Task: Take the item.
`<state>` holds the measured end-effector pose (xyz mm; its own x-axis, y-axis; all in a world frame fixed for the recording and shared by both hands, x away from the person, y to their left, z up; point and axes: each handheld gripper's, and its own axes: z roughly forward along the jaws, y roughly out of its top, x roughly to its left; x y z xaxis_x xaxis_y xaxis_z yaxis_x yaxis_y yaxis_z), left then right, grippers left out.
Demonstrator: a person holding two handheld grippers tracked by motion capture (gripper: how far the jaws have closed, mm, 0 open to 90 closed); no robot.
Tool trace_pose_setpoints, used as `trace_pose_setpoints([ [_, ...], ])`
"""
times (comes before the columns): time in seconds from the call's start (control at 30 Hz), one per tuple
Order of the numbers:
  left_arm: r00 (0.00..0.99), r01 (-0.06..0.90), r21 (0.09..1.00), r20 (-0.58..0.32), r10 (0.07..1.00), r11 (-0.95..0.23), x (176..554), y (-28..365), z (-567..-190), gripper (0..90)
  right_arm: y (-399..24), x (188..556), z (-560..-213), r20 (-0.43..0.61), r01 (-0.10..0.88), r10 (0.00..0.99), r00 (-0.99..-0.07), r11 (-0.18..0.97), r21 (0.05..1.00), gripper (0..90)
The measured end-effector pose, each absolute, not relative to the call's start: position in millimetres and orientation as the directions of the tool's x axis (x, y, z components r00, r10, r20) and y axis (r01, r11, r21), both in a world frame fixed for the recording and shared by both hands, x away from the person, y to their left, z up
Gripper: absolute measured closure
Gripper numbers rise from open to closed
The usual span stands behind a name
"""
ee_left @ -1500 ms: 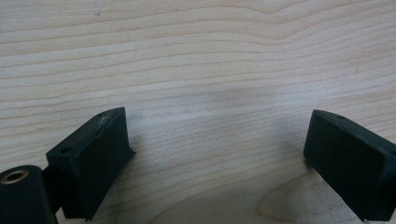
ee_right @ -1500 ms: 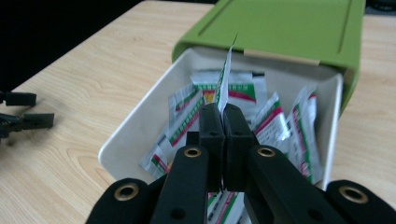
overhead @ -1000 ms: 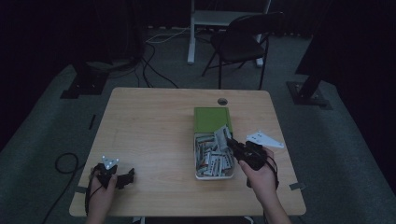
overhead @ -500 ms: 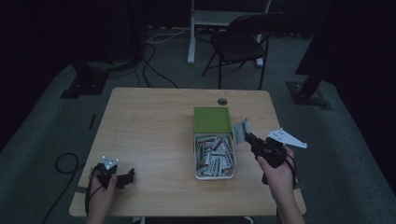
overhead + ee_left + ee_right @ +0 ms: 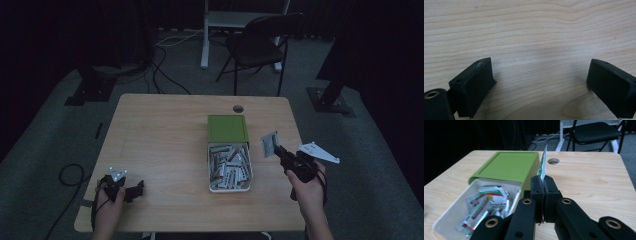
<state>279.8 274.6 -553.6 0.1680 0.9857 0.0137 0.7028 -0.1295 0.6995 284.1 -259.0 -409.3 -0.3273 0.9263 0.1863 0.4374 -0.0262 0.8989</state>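
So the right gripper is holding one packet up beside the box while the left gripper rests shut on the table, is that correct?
Not quite: the left gripper is open, as the left gripper view shows its jaws wide apart over bare table. The right gripper does hold a packet beside the box.

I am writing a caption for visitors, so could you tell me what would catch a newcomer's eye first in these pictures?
First, the white box at the table's middle, heaped with small packets, its green lid slid toward the far end. Next, the right gripper, just right of the box, holds one packet up. The left gripper rests open at the near-left corner.
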Motion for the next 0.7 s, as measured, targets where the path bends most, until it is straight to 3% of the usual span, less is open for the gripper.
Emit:
trace_pose_setpoints([
  [0.7,0.168,0.703,0.7,0.014,0.986,-0.129,279.8,274.6,-553.6,7.7,-277.8,291.2,-466.4,0.205,0.549,0.942,-0.266,-0.026,0.835,88.7],
])
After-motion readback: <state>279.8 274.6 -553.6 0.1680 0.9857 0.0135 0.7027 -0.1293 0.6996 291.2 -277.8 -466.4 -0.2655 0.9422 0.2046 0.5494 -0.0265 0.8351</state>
